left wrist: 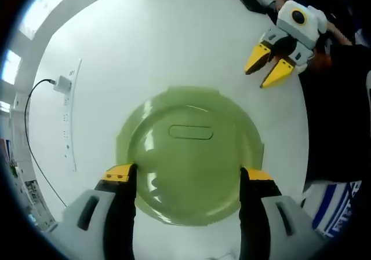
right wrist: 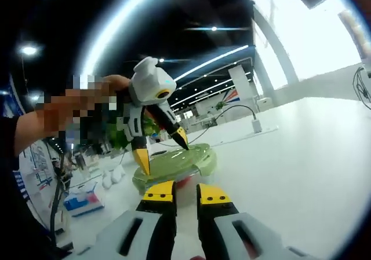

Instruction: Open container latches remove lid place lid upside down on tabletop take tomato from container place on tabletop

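Straddling the green lid (left wrist: 191, 156) with our left tool (left wrist: 188, 179), we should centre the jaws on opposite rim edges and work the latches before lifting, keeping the pull level so the container (right wrist: 174, 176) beneath does not slide on the white desk (left wrist: 174, 46). That tool is spread wide, its yellow tips just beside or touching the rim; we cannot tell which. Our right tool (right wrist: 185, 195) hangs well apart from the lid, jaws narrow with a slim gap, holding nothing. Something red shows faintly under the lid, probably the tomato.
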Available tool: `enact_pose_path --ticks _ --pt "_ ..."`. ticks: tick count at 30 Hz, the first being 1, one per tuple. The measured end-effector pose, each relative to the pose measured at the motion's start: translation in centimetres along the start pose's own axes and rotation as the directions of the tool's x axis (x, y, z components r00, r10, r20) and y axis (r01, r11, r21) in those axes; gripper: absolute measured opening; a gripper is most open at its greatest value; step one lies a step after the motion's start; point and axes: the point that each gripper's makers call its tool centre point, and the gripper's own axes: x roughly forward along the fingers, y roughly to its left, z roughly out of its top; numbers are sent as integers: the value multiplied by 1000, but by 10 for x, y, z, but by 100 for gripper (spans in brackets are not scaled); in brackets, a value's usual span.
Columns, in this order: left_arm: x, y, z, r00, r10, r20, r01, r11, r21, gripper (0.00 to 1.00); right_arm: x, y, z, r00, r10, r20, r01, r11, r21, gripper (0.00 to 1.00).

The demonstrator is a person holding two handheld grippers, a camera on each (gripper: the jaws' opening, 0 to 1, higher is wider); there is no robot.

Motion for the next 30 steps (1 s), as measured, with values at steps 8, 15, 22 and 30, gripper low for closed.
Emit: enact_pose_path --ticks 8,15,22,30 --pt "1 0 0 1000 1 -21 -1 1000 5 71 14 -10 1 1000 -7 -6 7 993 120 10" --pt "1 -1 1 999 1 -52 -1 1000 7 71 31 -13 1 1000 -2 -23 7 972 237 14" --pt "1 -1 0 997 1 -76 -1 1000 6 71 45 -26 -4 998 -40 -57 60 917 394 19" --pt "0 -1 0 999 2 -54 -2 1000 -2 71 62 -27 -8 999 9 -32 15 754 656 22"
